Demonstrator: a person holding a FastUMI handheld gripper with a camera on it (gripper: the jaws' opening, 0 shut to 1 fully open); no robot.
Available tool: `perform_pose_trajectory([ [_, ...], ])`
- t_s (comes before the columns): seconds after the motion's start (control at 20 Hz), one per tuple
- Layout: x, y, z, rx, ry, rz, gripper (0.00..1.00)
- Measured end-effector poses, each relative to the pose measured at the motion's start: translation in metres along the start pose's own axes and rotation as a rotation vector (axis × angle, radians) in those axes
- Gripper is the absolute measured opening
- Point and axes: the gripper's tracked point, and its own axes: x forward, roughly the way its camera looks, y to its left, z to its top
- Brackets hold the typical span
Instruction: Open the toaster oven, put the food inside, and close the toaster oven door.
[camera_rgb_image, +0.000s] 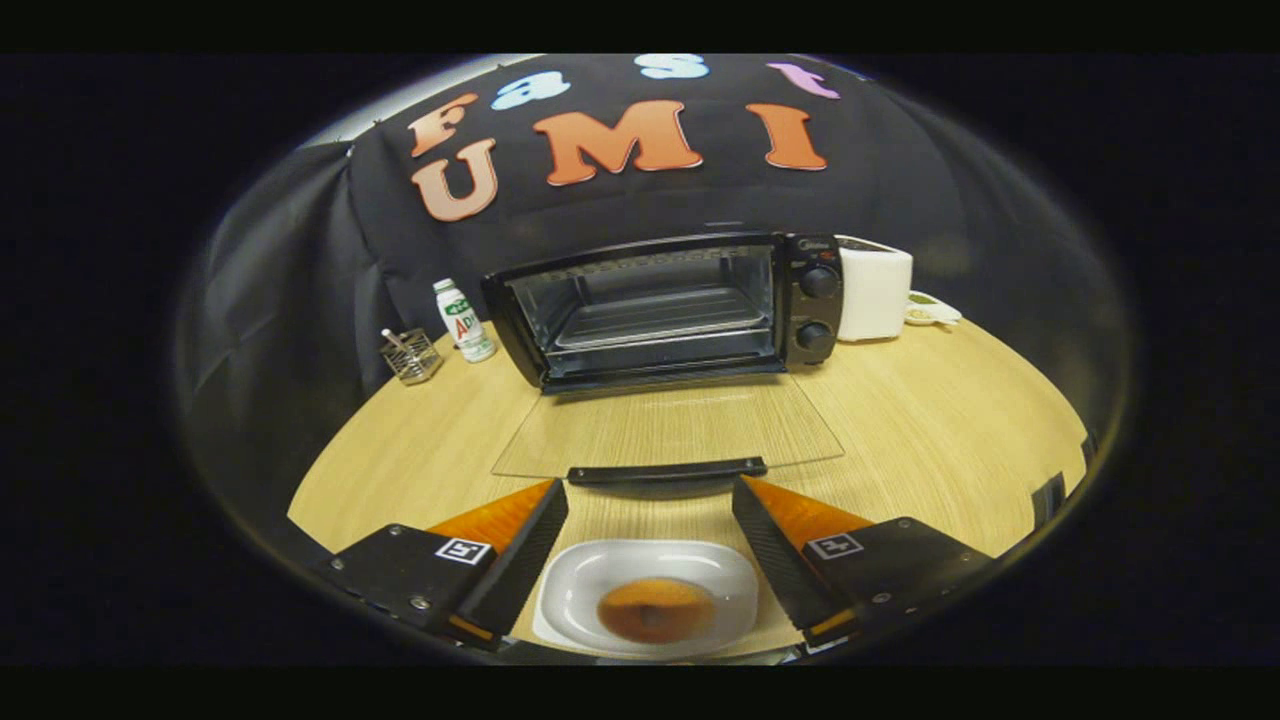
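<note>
With the toaster oven (665, 310) at frame centre already open, its glass door (668, 428) flat on the table (950, 400), my hand-held gripper (650, 520) hangs spread and empty over the food (657, 608) on its white plate (580, 590) at the bottom, so loading and closing remain.

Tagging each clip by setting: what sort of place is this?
Likely a staged kitchen booth: a toaster oven with its door open on a wooden table, a plate of food between the open fingers, black cloth behind.
</note>
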Motion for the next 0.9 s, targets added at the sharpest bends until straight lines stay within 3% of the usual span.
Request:
perform_pose_trajectory([
  [0.35,-0.026,0.006,-0.072,-0.088,0.070,-0.007,0.99],
  [0.8,-0.012,-0.003,-0.107,-0.095,0.152,-0.026,0.99],
  [0.9,-0.009,-0.003,-0.105,-0.107,0.150,-0.021,0.93],
])
